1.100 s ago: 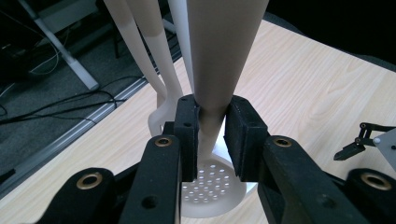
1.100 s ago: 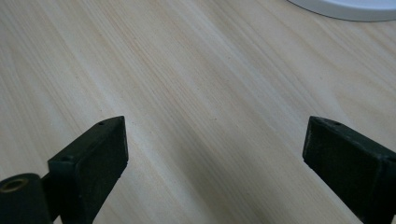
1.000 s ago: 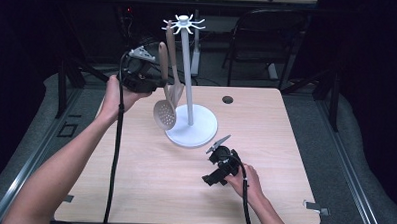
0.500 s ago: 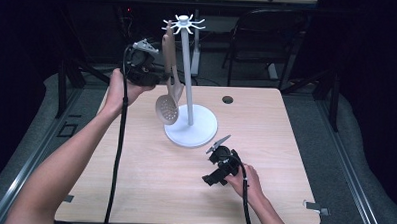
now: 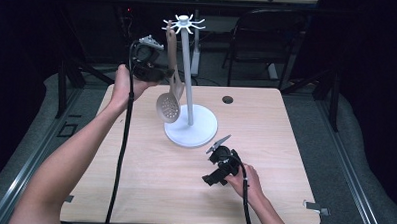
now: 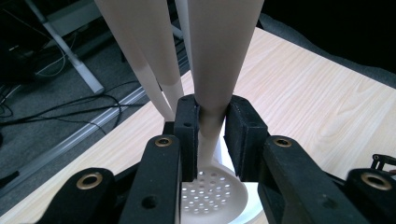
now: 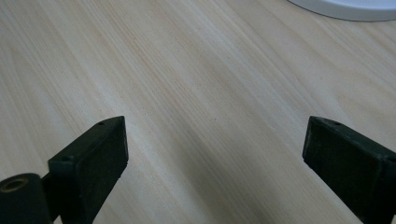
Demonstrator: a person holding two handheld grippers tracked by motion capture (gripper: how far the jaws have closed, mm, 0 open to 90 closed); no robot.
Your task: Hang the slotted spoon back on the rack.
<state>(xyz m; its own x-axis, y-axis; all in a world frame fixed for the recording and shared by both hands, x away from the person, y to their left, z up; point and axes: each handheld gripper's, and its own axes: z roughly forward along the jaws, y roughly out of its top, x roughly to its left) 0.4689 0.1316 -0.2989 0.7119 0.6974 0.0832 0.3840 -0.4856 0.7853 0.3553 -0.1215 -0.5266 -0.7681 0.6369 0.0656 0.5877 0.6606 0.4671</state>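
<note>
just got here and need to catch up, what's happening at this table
A person works with a gripper in each hand. The left gripper is raised beside the white utensil stand, its jaws shut on the handle of a beige slotted spoon; the handle's top is up near the stand's hooks. A second beige handle is next to it. The right gripper rests low over the wooden table, jaws open and holding nothing.

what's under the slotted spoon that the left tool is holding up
Below the slotted spoon, clamped in the left tool, sits the rack's white base on the table. The bowl covers part of that base.
</note>
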